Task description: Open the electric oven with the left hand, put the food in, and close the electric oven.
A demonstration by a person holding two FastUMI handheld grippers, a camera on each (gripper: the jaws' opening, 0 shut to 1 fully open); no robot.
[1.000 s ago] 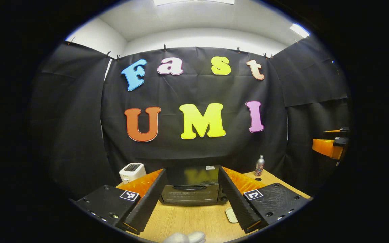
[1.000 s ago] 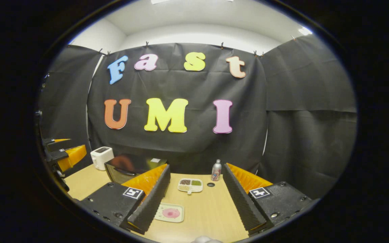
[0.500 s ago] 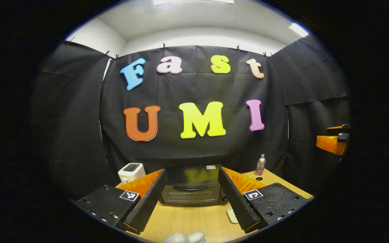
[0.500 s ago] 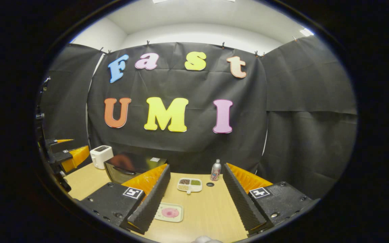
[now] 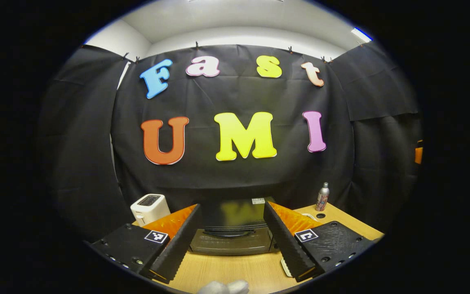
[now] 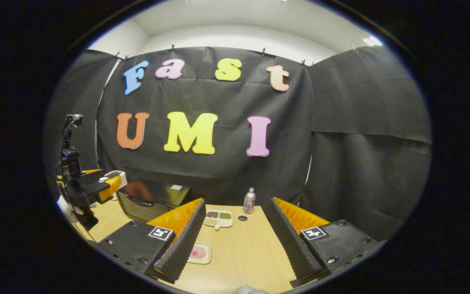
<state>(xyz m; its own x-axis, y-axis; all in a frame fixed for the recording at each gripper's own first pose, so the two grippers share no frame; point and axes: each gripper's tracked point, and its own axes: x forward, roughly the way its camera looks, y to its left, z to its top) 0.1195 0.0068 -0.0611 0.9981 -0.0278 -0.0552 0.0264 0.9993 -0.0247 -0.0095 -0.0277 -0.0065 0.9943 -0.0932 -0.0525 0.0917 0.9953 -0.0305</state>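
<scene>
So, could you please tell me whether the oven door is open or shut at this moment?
Shut. The oven door stands upright against the oven's front, its handle at the top, ungripped; the left gripper faces it, jaws spread.

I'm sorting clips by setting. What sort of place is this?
Probably a staged kitchen booth for recording, not a real home: a wooden table hemmed in by hung black cloth, bearing an electric oven, a toaster and a food tray.

the left gripper (image 5: 231, 239) has moved in toward the electric oven (image 5: 230, 228), which now looms larger and lower between its spread fingers. in the right gripper view the left gripper (image 6: 96, 190) has come further into sight, now in front of the toaster (image 6: 116, 176); the plate (image 6: 200, 252) sits partly behind the right gripper's finger.
</scene>
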